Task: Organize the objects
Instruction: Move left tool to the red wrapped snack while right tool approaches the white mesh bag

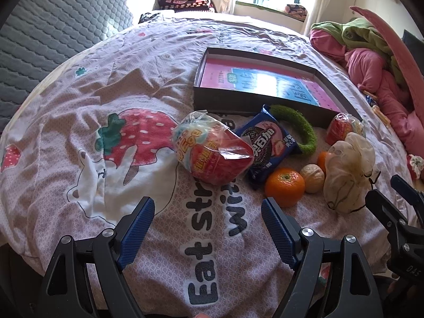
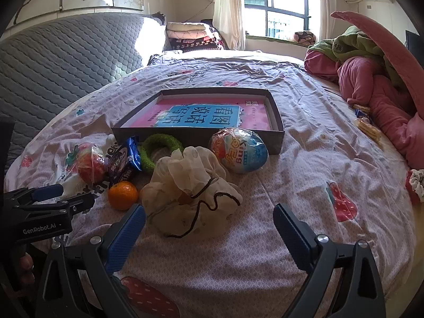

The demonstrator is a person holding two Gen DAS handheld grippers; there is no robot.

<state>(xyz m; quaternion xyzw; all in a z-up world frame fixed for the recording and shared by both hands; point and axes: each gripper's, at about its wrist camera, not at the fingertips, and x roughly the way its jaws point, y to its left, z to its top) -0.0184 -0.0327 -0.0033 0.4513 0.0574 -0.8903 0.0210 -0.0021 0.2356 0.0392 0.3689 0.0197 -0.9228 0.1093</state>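
Observation:
On the strawberry-print bedsheet lies a cluster of things in front of a shallow dark box point(image 1: 212, 94) point(image 2: 278, 132) with a pink and blue sheet inside. A red wrapped toy egg point(image 1: 212, 151) point(image 2: 91, 161) lies just ahead of my left gripper point(image 1: 208, 206), which is open and holds nothing. Beside the egg are a blue cookie packet point(image 1: 267, 148) point(image 2: 124, 161), a green ring point(image 1: 299, 127) point(image 2: 159, 148), an orange point(image 1: 285, 186) point(image 2: 123, 194) and a walnut point(image 1: 312, 177). A cream drawstring pouch point(image 2: 190, 193) point(image 1: 347, 172) sits just beyond my open right gripper point(image 2: 209, 212). A blue and red egg point(image 2: 238, 151) leans on the box.
A heap of pink and green bedding point(image 2: 371, 79) fills the right side, with cracker packets point(image 2: 368, 128) and a red and white scrunchie point(image 2: 416, 182) near it. A grey quilted headboard point(image 2: 66, 61) rises on the left. Folded blankets point(image 2: 190, 35) are stacked by the window.

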